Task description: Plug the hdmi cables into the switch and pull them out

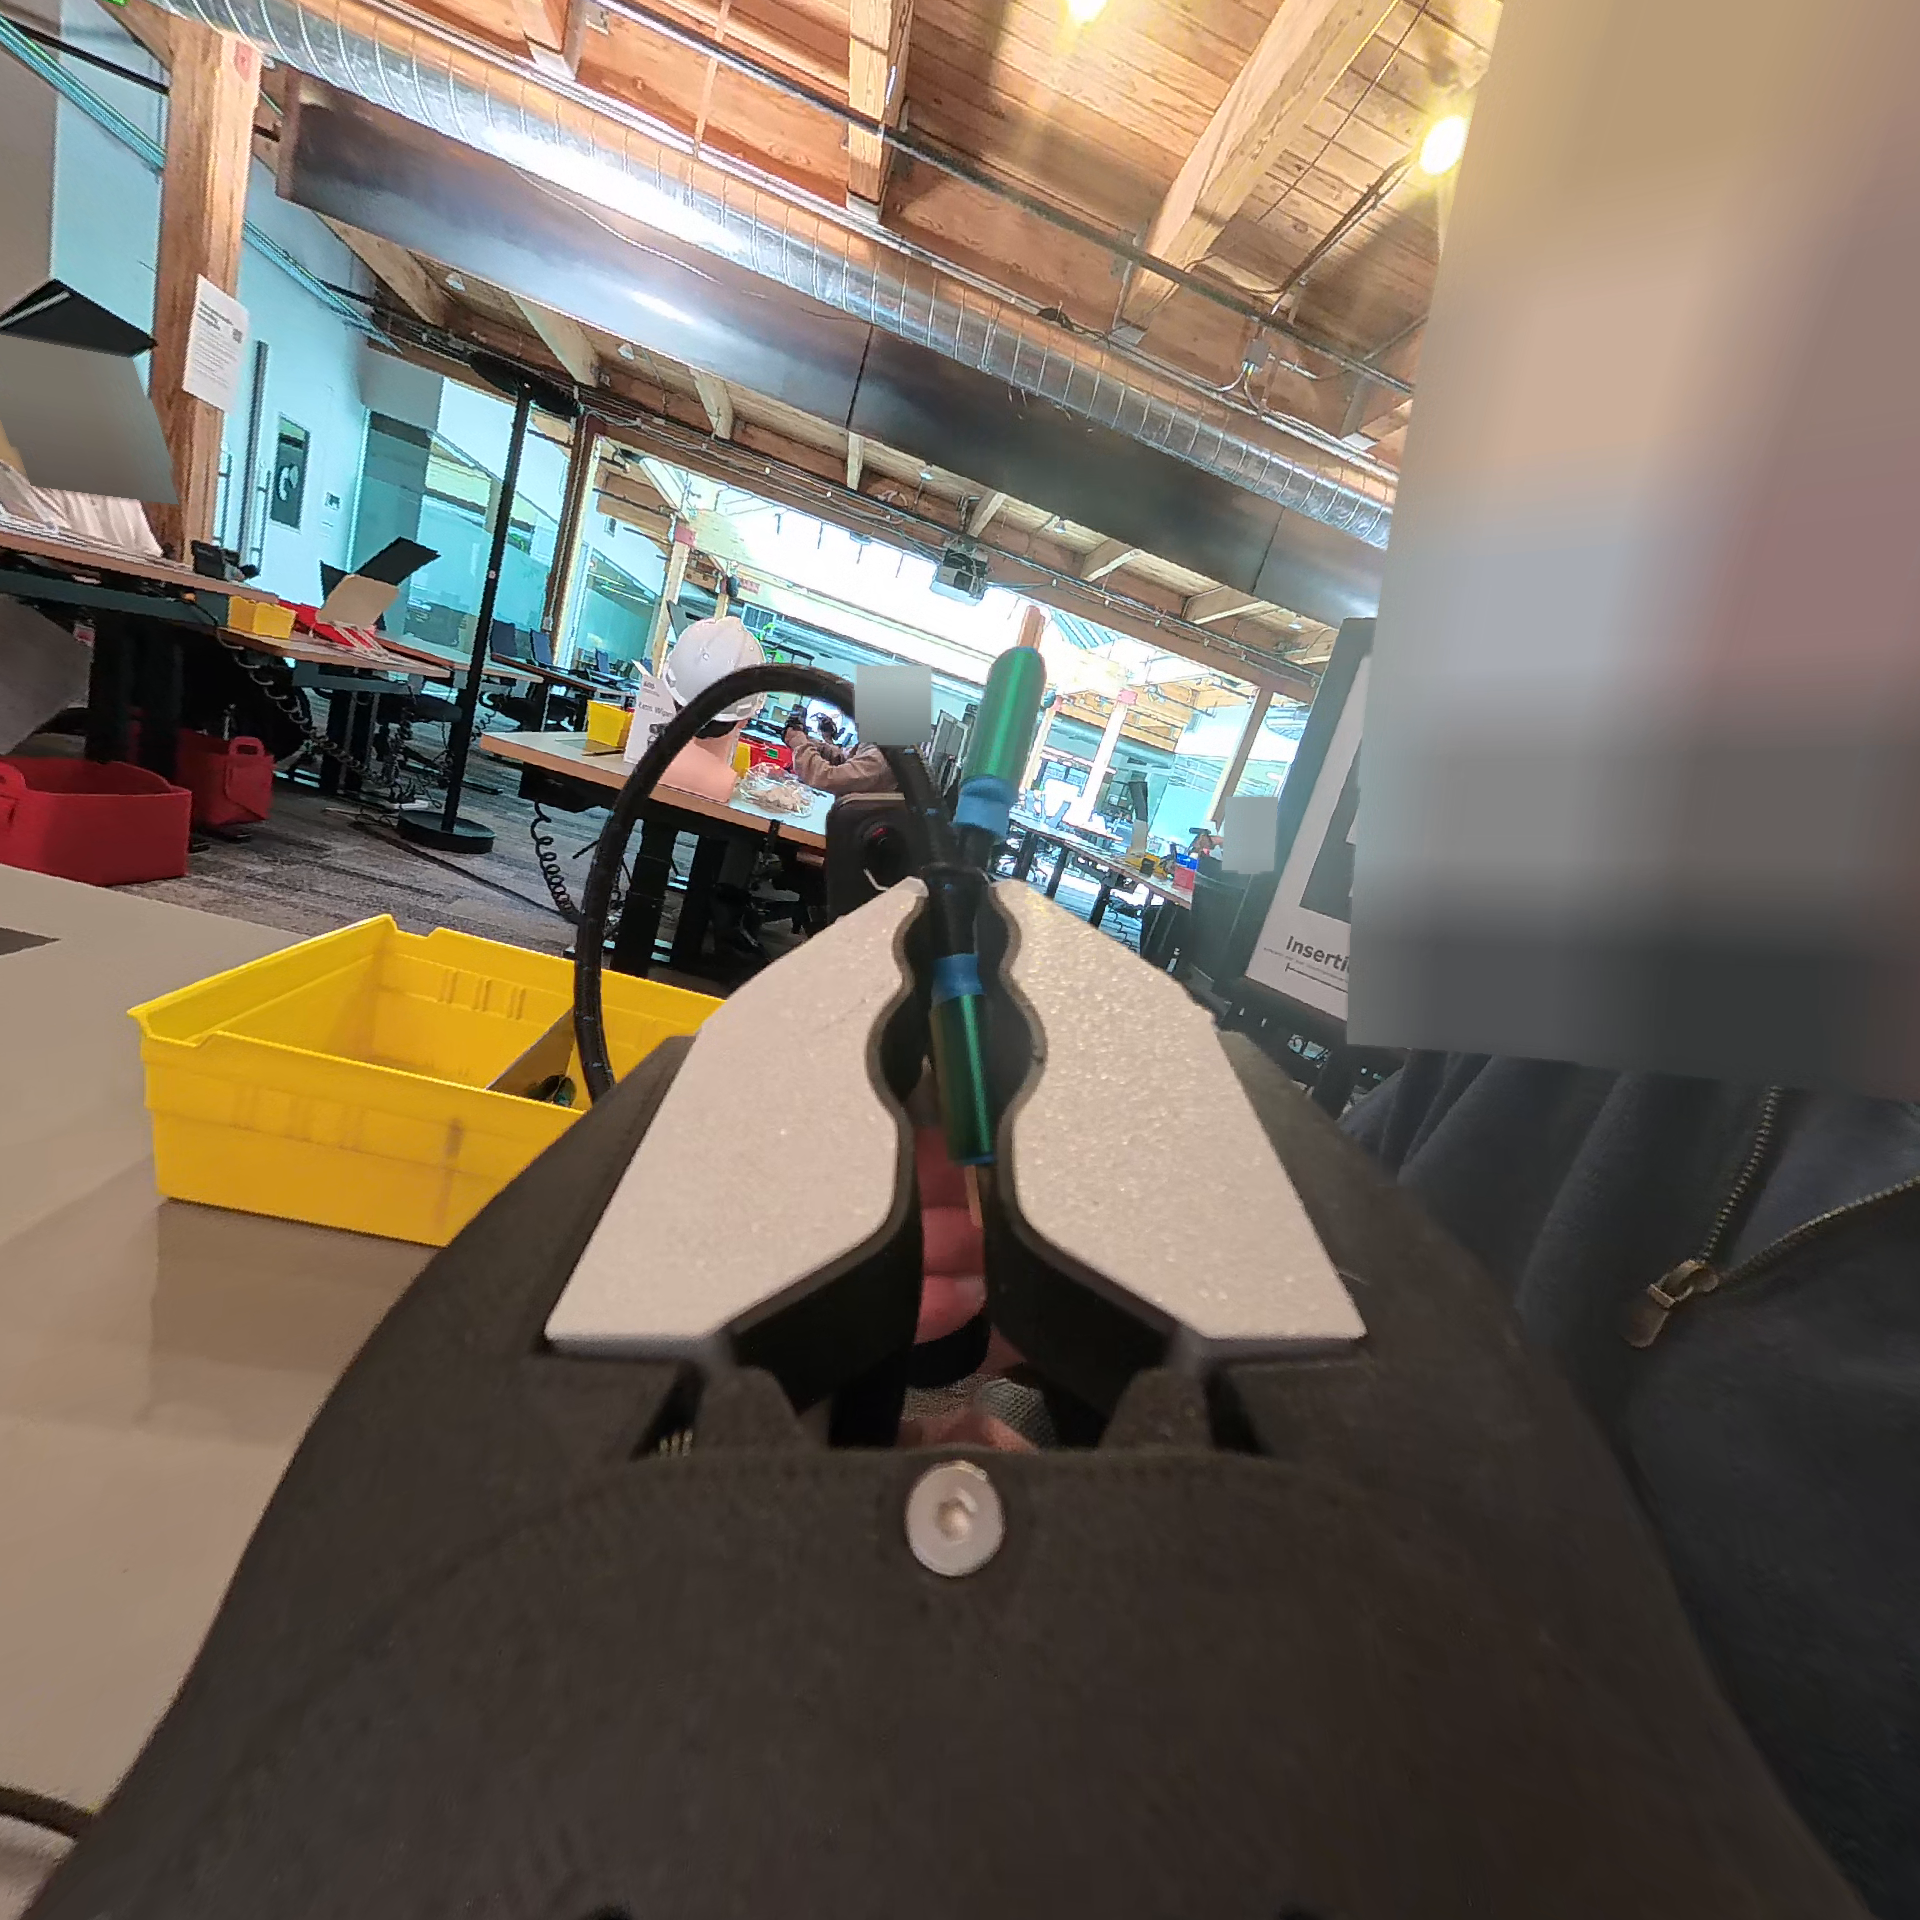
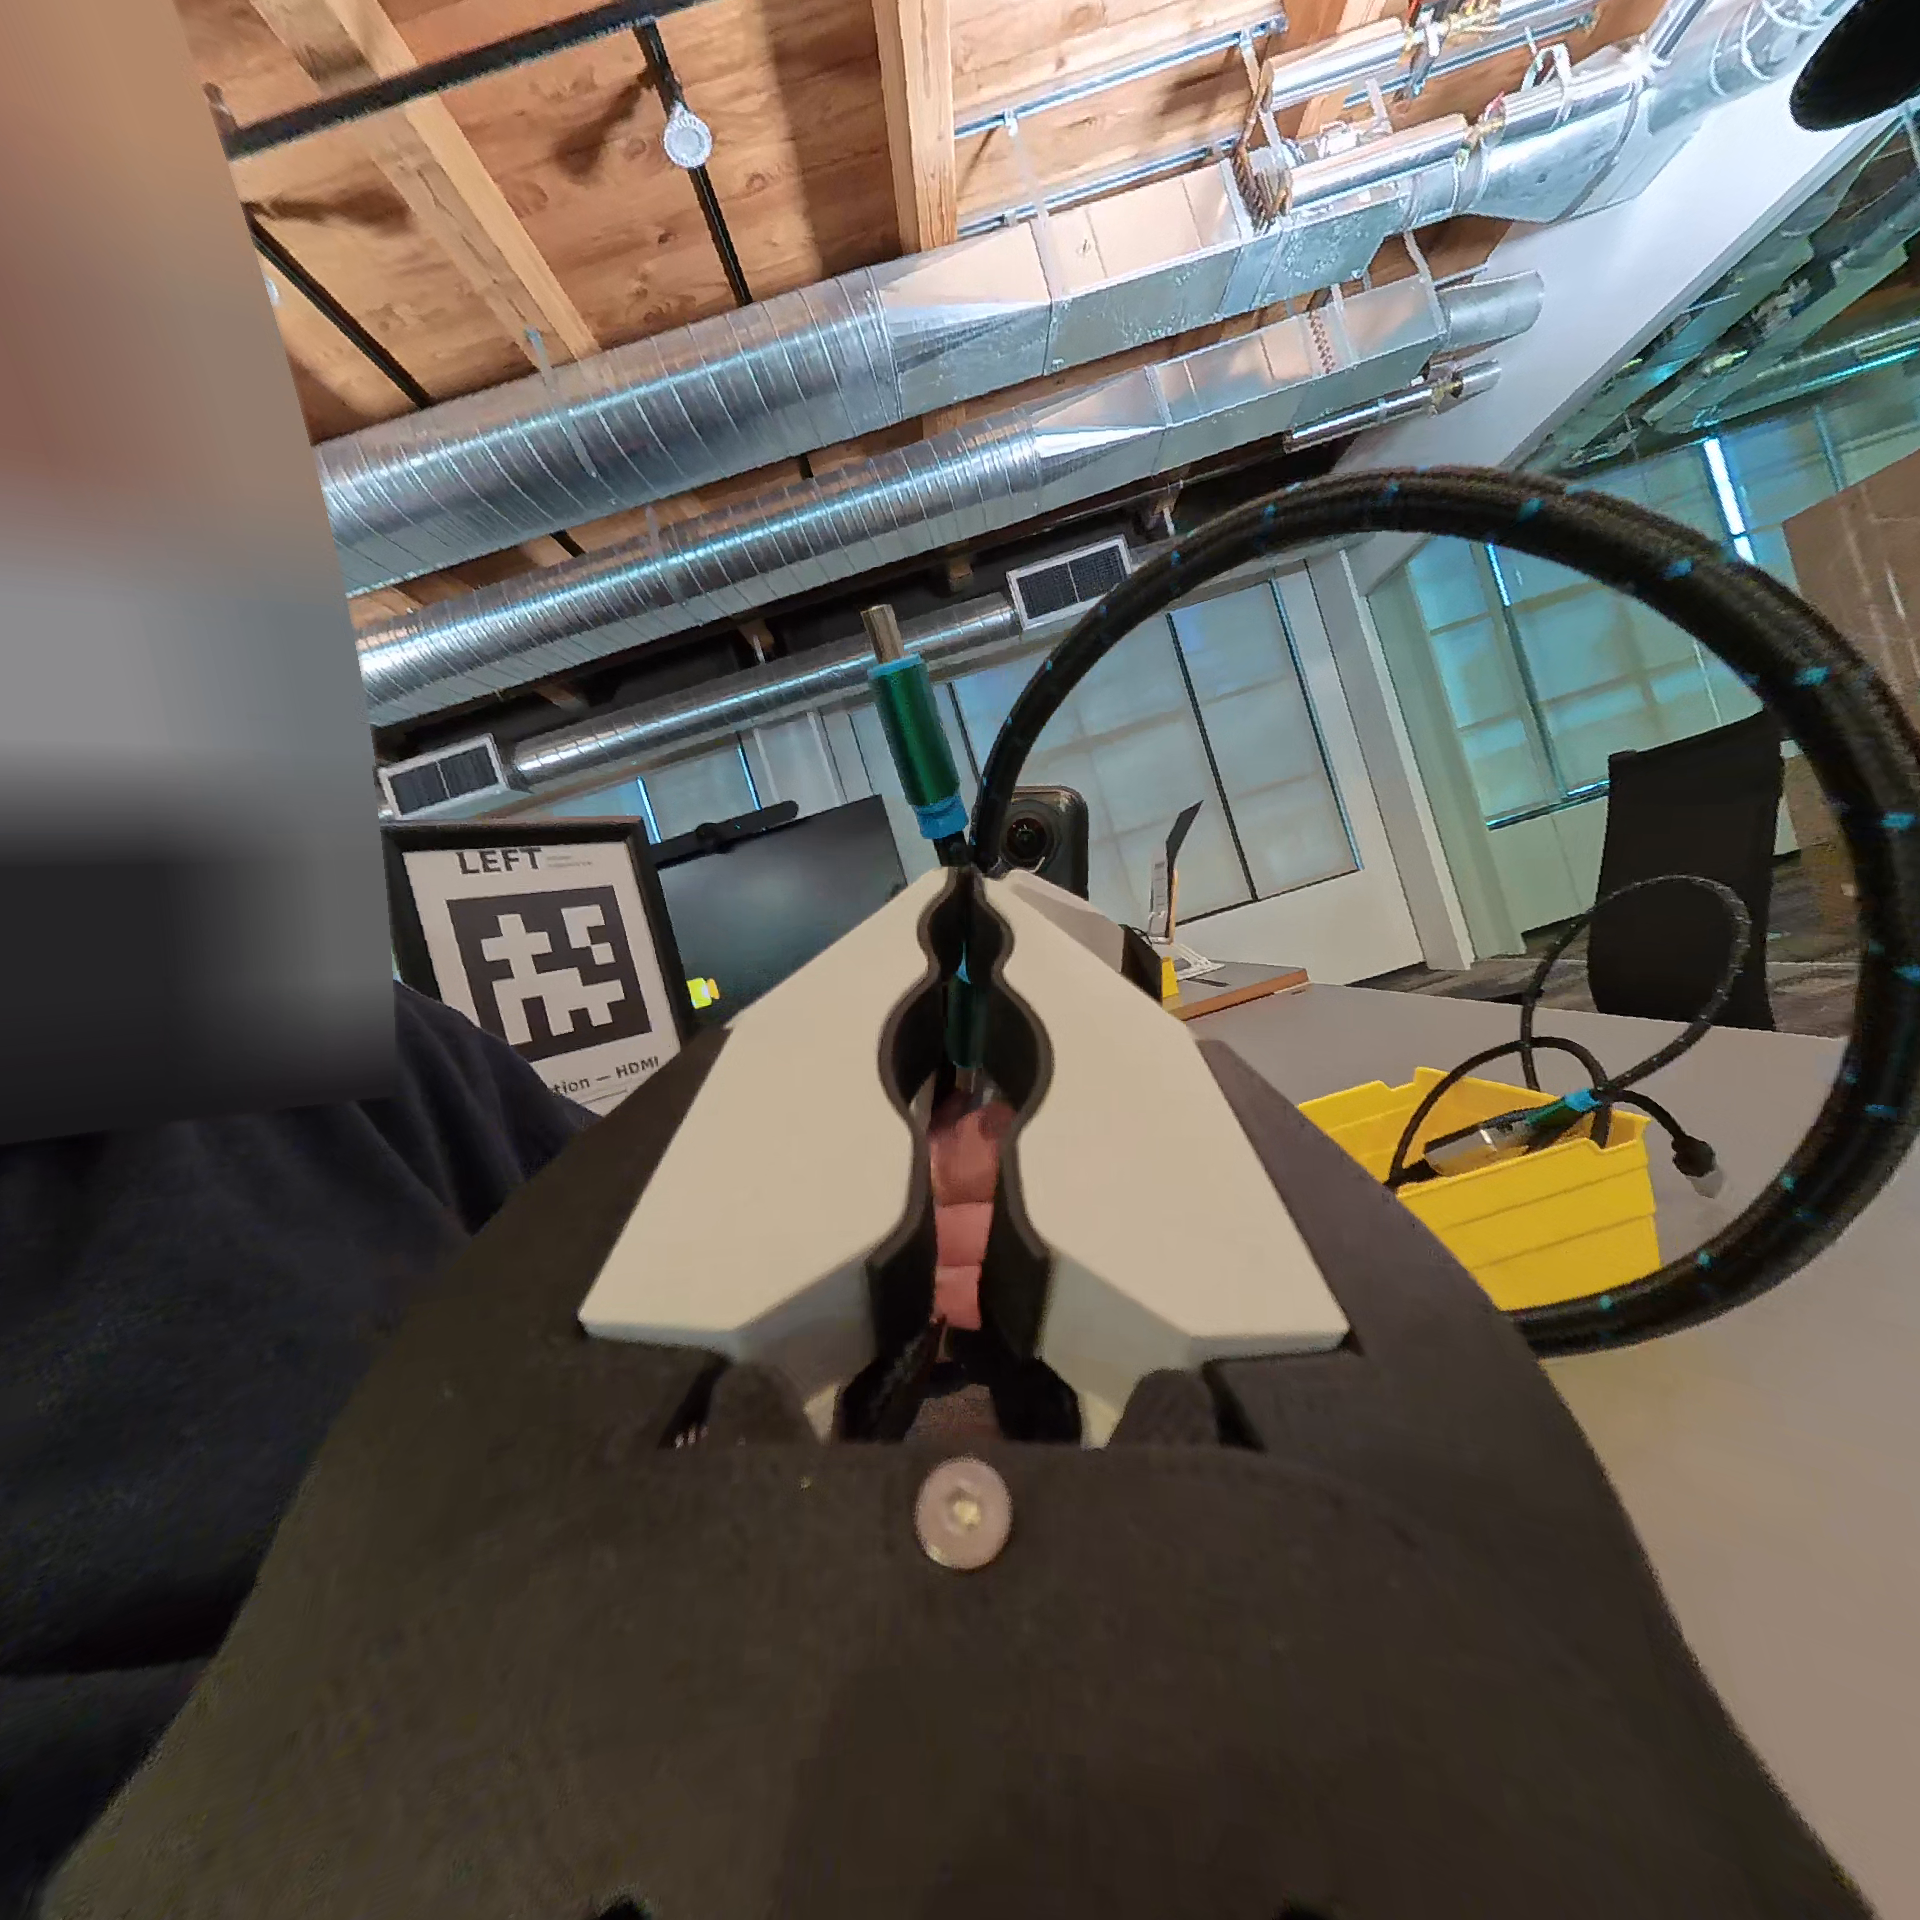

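Meanwhile yellow bin (image 2: 1538, 1216) holds loose cables (image 2: 1496, 1091); both jaws pinching green-plugged HDMI cable (image 2: 1766, 665).

Bright daylight, glaring ceiling lamps (image 1: 1442, 143), fisheye-bent edges, sharp focus.

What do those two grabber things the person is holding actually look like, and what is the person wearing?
Both look alike. The left gripper and the right gripper each have a broad matte black body with a silver screw at its centre, and two pale grey, grainy fingers with wavy black inner edges. The person wears a dark navy zip-up jacket.
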`<state>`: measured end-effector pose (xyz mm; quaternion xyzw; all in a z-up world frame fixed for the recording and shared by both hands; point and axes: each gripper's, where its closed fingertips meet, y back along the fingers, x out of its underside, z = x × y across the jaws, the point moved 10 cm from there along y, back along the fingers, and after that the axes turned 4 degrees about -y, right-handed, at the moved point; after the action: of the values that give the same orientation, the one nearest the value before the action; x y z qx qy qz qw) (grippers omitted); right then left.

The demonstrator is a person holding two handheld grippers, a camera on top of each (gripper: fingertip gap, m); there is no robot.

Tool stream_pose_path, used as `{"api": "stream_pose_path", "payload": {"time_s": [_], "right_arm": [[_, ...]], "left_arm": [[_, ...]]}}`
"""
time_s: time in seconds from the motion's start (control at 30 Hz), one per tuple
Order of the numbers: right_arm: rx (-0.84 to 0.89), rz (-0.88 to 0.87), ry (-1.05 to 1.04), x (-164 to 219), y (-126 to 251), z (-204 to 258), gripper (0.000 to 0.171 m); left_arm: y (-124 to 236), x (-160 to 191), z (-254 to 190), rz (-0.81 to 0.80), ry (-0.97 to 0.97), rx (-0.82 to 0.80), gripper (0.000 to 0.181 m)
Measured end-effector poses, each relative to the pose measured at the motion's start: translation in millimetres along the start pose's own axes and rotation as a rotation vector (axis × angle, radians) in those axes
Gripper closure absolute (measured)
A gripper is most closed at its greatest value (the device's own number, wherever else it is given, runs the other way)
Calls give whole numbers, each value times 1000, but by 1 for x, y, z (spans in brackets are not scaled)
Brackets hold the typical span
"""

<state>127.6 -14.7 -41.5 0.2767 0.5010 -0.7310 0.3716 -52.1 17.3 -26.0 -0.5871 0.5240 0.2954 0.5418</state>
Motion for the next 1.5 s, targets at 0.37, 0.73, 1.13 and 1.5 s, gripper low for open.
{"api": "stream_pose_path", "payload": {"time_s": [0.37,0.73,1.13,1.5], "right_arm": [[99,90,125,-5,0,6,171],[67,51,59,-8,9,-4,171],[111,200,324,-26,15,13,164],[216,371,496,-21,3,21,167]], "left_arm": [[-2,0,-3,18,15,29,174],[-2,-1,2,23,59,74,174],[-1,1,10,46,94,85,174],[-3,3,10,74,101,96,174]]}}
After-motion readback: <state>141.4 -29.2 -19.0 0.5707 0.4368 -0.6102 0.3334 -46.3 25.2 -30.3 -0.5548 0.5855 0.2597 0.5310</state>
